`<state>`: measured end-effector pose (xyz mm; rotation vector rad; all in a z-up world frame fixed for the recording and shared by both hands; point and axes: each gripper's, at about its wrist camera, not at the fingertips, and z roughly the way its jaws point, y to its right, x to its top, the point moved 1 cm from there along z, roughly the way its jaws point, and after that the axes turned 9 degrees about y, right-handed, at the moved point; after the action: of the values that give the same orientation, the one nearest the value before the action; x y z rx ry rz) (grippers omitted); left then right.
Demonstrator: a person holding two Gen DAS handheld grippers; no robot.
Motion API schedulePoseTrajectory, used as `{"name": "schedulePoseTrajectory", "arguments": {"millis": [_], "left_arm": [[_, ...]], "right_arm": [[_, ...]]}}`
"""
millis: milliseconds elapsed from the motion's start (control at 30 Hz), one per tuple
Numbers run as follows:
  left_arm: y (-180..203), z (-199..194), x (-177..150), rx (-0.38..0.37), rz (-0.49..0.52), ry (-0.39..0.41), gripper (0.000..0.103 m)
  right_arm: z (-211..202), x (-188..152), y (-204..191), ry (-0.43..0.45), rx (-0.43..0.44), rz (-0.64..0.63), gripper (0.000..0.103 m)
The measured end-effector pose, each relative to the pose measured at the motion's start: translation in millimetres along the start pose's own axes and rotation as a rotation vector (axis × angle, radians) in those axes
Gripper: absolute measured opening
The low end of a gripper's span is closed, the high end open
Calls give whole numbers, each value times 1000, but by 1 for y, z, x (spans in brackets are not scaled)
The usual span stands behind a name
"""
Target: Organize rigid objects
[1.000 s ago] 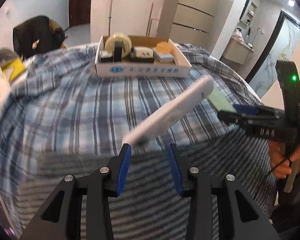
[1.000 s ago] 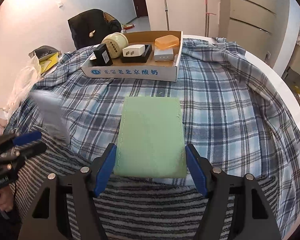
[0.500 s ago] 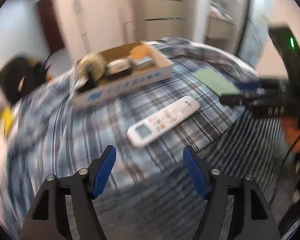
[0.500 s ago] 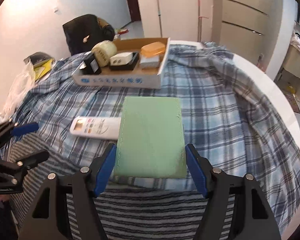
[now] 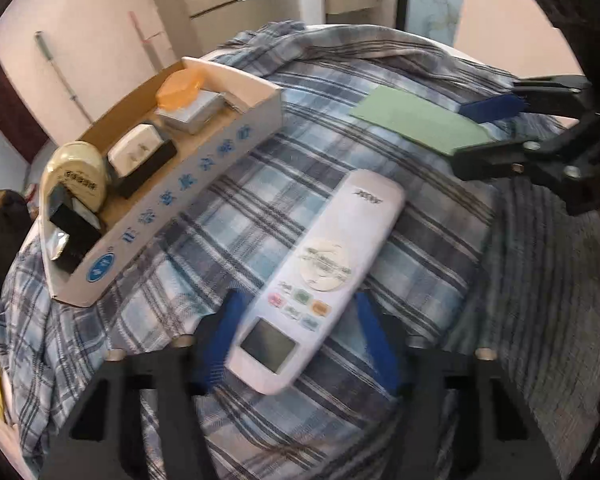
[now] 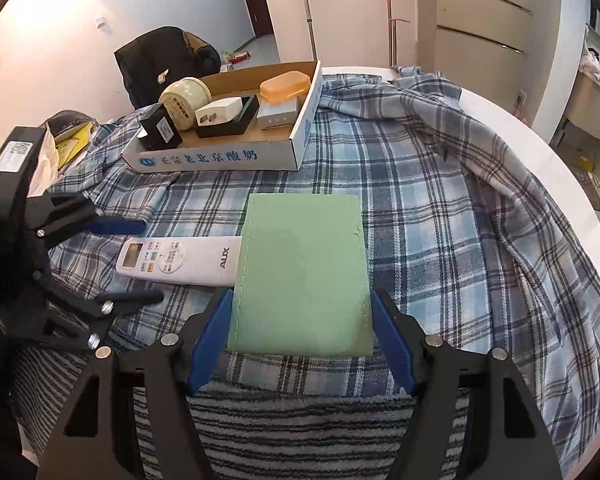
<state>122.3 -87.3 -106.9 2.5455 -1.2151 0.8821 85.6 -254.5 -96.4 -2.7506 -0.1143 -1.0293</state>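
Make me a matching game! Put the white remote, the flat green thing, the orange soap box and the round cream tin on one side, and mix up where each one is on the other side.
Things:
1. white plastic remote control
2. flat green rectangular pad
3. orange translucent plastic box
4. round cream-coloured tin

Places:
A. stacked on a grey box inside the cardboard tray
B. between the right gripper fingers
C. lying on the plaid cloth, between the left gripper fingers
D. on its side in the tray, behind a black block

Pairs: 1-C, 2-B, 3-A, 4-D
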Motion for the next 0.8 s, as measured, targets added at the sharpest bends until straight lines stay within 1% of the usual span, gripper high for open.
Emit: {"name": "schedulePoseTrajectory", "arguments": {"millis": [67, 100, 167, 233, 267, 333, 400, 433, 500, 533, 600, 700, 767, 800], "left_arm": [[-1, -1, 0, -3, -13, 16, 50], [-1, -2, -1, -4, -10, 19, 50], [2, -3, -2, 1, 27, 19, 50], [4, 1, -3, 2, 54, 0, 51], [3, 2, -2, -5, 47, -5, 51], [-2, 5, 1, -57, 11, -16, 51], [-8, 8, 4, -88, -37, -27, 48], [-11, 9, 5, -81, -58, -25, 47], [-16, 6, 4, -21, -107, -21, 43], [-18, 1, 4, 0, -135, -11, 43], [-19, -13, 2, 18, -188, 21, 42], [-15, -32, 2, 60, -218, 65, 42], [-16, -42, 2, 71, -272, 68, 42], [-18, -45, 1, 63, -305, 62, 42]], "right_arm": [[1, 1, 0, 0, -1, -2, 68], [1, 1, 0, -1, 0, -2, 68], [1, 2, -2, -1, 3, -9, 68], [1, 2, -4, -1, 0, -14, 68], [1, 2, -5, -2, 0, -14, 68], [0, 2, -6, -1, 3, -13, 68], [-3, 1, -6, 2, 2, -11, 68], [-4, 1, -6, 4, 1, -10, 68], [-6, 1, -5, 2, -2, -7, 68], [-7, 1, -4, 1, -3, -8, 68], [-9, 2, -3, 5, -9, -15, 68], [-11, 6, -3, 15, -21, -20, 68], [-12, 9, -4, 20, -19, -21, 68], [-13, 10, -6, 24, -15, -24, 68]]}}
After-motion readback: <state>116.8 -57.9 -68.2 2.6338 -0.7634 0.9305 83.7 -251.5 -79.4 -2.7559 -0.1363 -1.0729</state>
